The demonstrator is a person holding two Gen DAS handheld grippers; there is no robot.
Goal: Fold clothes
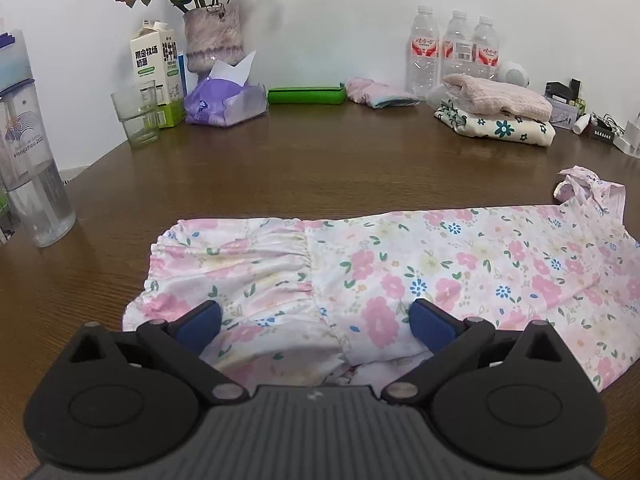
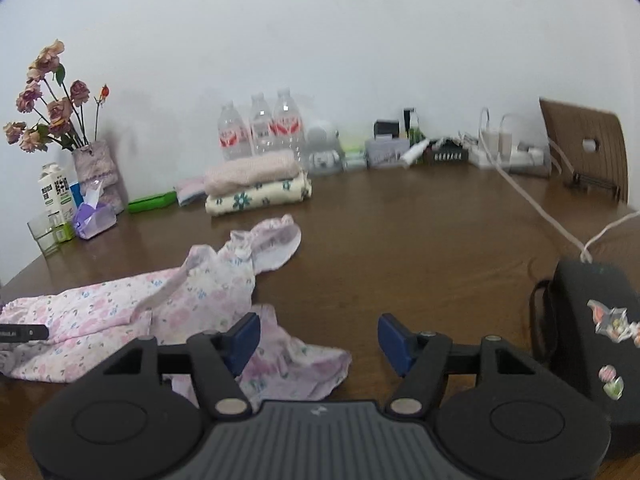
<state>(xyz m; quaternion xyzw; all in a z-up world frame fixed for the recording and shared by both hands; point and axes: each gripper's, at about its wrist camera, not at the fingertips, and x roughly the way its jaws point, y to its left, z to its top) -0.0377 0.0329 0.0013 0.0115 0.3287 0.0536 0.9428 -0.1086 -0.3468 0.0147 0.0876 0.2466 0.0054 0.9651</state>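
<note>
left gripper [image 1: 316,322]: jaws spread wide with nothing between them, hanging low over the near hem end of the dress; the blue pads [image 1: 200,326] sit above the gathered skirt and i cannot tell if they touch it.
right gripper [image 2: 318,340]: also wide open and empty, poised over bare wood just right of the crumpled bodice end, one pad over the cloth edge.
floral dress [image 1: 400,276]: lies flat along the near part of the table [image 1: 304,160], skirt to the left, ruffled shoulder straps [image 2: 264,240] bunched at the far right.
how it will handle: looks thin, light and limp cotton; likely to sag and drag, not slip. a pinch on a doubled edge such as the hem or the strap seam should hold better than on the open middle.
hold points: hem corner for the left, shoulder or strap end for the right, judging by where each hangs.
pose: both point forward over the table, level and low, side by side.
beyond: folded clothes [image 1: 496,114] stacked near the water bottles [image 1: 452,50]; a black case [image 2: 592,344] sits at the right.
</note>
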